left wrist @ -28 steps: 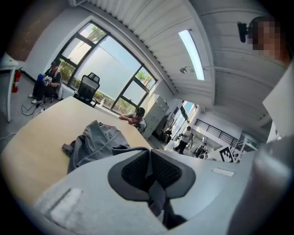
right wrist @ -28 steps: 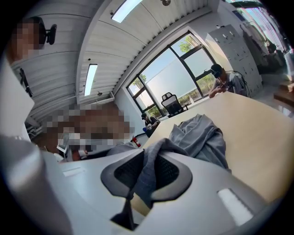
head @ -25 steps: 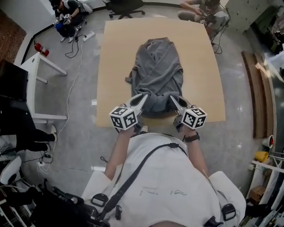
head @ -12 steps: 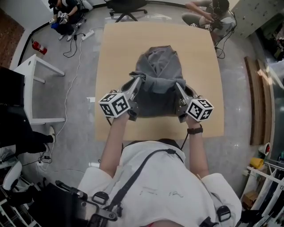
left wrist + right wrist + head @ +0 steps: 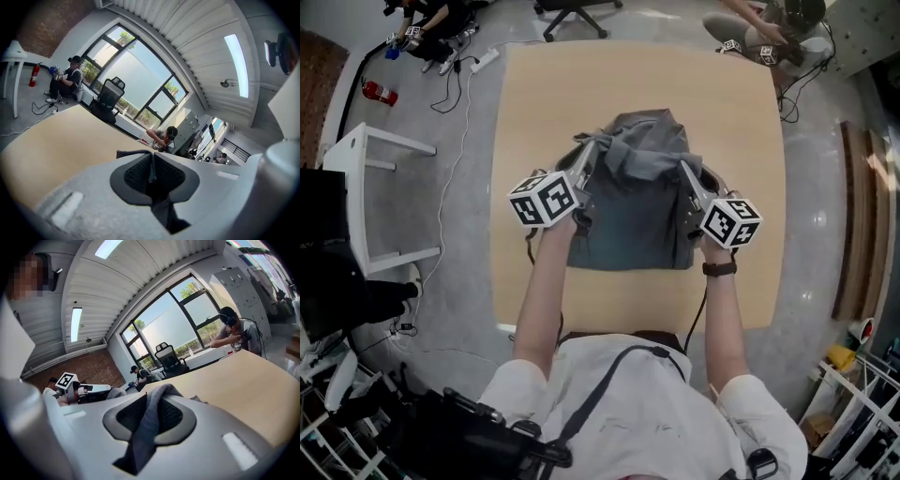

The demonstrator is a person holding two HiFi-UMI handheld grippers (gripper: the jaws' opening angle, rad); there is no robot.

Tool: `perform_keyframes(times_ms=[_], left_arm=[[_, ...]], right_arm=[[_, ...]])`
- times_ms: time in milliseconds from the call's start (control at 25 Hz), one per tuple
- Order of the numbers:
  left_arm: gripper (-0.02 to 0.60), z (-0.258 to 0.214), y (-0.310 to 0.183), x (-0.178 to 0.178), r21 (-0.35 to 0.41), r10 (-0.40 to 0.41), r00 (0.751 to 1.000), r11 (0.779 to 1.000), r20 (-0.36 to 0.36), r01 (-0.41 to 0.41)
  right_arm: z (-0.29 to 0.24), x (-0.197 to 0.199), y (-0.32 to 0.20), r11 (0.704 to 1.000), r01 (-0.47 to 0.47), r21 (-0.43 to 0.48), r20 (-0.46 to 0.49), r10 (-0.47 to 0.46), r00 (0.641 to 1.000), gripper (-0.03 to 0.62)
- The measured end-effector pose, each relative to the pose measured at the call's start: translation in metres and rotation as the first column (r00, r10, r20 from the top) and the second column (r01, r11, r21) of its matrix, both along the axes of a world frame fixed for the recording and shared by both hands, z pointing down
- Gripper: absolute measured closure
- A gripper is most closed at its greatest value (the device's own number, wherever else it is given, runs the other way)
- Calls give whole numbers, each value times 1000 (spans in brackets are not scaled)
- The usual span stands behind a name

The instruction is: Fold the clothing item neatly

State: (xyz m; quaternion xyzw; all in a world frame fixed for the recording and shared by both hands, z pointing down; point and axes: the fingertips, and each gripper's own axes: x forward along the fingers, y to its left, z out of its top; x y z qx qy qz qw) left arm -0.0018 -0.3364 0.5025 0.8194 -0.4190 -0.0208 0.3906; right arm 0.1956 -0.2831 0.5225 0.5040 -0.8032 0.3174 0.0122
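Left tongs (image 5: 591, 152) and right tongs (image 5: 684, 171) are each clamped on a pinch of the grey garment (image 5: 628, 230), which lies partly doubled over on the middle of the desk (image 5: 525, 103). I think both corners should land level, with edges matching.

Grey garment (image 5: 630, 202) half-folded on table, near hem lifted.
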Motion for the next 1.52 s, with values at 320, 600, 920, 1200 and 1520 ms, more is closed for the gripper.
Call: perform_keyframes(times_ms=[320,600,920,1200,1520], left_arm=[[554,48,-80,16,-38,-30,992,999,124,35],[436,124,-117,-7,-177,-122,972,971,201,158],[423,127,-85,-39,-173,-130,964,970,231,172],[423,153,29,-66,-257,40,925,964,378,63],[425,160,136,-88,-306,85,920,951,383,39]], right_arm=[[50,23,-91,995,-33,-96,-14,32,999,530],[127,25,-135,962,-23,-273,-115,-9,993,386],[134,39,-141,937,67,-342,-174,-133,976,103],[106,64,-73,959,-34,-281,-162,-13,987,186],[106,49,53,964,-77,-253,-237,16,971,311]])
